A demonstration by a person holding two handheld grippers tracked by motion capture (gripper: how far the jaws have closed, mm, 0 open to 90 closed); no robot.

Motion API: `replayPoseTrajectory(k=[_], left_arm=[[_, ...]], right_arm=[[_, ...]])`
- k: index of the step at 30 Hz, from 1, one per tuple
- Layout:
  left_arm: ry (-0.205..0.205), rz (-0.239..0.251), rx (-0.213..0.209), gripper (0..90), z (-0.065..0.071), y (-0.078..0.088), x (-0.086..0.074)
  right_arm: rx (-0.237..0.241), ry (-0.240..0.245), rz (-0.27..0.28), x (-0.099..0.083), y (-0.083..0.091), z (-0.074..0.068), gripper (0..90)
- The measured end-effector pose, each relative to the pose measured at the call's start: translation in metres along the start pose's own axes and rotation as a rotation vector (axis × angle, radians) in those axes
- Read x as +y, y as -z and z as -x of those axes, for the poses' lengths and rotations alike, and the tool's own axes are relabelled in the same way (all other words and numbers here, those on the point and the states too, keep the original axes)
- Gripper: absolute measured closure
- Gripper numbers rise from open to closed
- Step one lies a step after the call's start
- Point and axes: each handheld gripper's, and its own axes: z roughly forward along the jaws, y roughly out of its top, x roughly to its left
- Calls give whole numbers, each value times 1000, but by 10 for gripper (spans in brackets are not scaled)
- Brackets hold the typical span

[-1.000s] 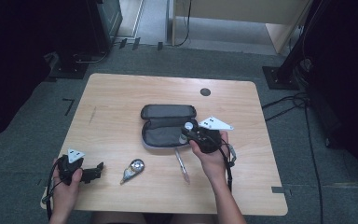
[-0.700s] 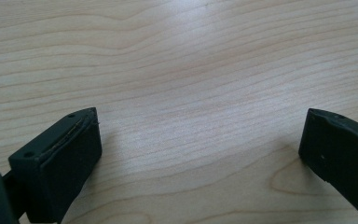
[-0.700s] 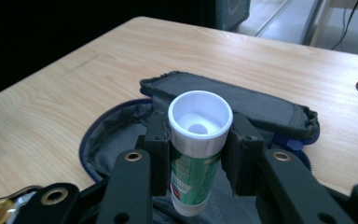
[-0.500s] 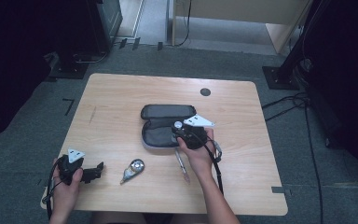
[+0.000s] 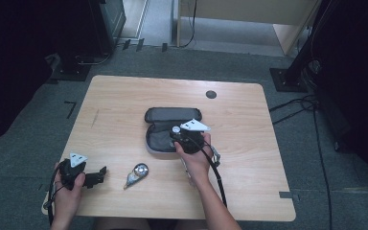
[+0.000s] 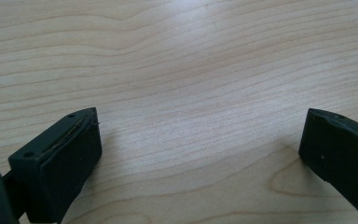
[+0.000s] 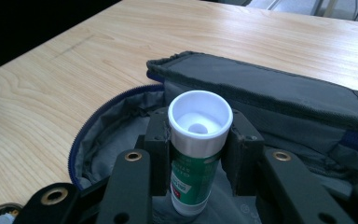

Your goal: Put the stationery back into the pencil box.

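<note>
**Glue stick held over the open case, its long axis pointing into the pouch**

The right gripper (image 7: 198, 154) pinches a glue stick (image 7: 196, 154) between its two jaws; the pads press on the green-labelled body from either side, and the white cap end stands clear of the jaw tips, facing the camera; in the high view the same right gripper (image 5: 182, 135) sits at the near half of the open pencil case (image 5: 172, 115), with the white end of the stick showing just above the case's lining.

The relation that matters: the stick's long axis runs along the jaws, out from the hand and toward the far flap of the case; the grey lining (image 7: 116, 135) of the open half lies directly under and around the stick, the blue zip edge curving to its left; judged from this, setting the stick down calls for little more than lowering it and laying its length along the pouch, not across it.

The left gripper (image 5: 84, 176) rests well apart at the near left corner of the table (image 5: 249, 191), jaws spread wide over bare wood with nothing between them; the right hand is plainly the nearer one; a tape measure (image 5: 137, 173) lies on the table between the two hands.
</note>
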Motion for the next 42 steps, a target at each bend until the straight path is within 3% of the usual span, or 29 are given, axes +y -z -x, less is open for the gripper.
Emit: replayPoseTrajectory(k=[6,18,27,34,39,42], left_arm=[[0,0,0,0,0,0,0],[0,0,0,0,0,0,0],[-1,0,1,0,0,0,0],[-1,0,1,0,0,0,0],[-1,0,0,0,0,0,0],[-1,0,0,0,0,0,0]], right_arm=[[-11,6,-4,-1,2,4,657],[-19,-39,-12,-7,22,23,654],[10,-54,-31,-10,30,32,658],[67,-81,-35,-9,19,24,658],[83,-115,-47,-5,13,27,657],[77,-107,-62,-3,12,28,647]])
